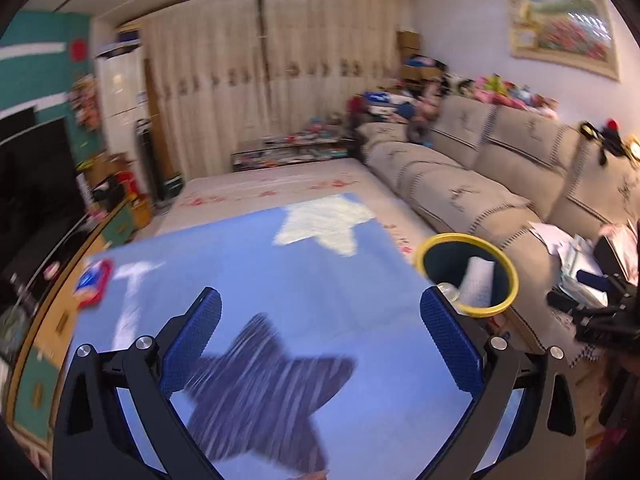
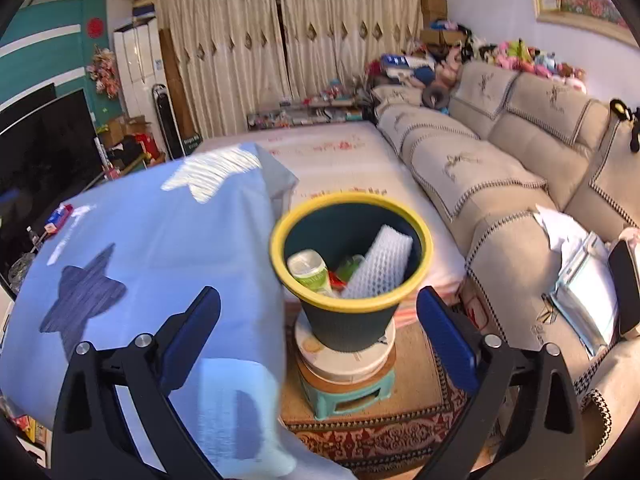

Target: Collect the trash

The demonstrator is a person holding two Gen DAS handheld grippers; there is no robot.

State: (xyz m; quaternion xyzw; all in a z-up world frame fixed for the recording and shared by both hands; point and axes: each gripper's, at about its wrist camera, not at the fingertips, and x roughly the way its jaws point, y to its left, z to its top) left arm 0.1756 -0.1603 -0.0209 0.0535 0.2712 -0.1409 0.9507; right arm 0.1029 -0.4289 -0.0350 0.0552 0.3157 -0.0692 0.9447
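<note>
1. The bin [image 2: 351, 264] stands on a round base [image 2: 346, 354], which rests on a small stool [image 2: 347, 394] on the rug [image 2: 384, 436].
2. In the bin: a bottle [image 2: 309, 270] at left, a foam net sleeve [image 2: 380, 264] at right.
3. The cloth-covered table [image 2: 160, 240] lies left of the bin; the sofa [image 2: 500, 184] lies right.
4. A small packet [image 1: 93, 283] lies on the table's left edge.
5. Curtains [image 2: 280, 40] hang behind.

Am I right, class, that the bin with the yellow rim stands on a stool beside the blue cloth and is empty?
Not empty. The right wrist view shows the bin on the stool beside the blue cloth, but it already holds a white foam net and a bottle.
</note>
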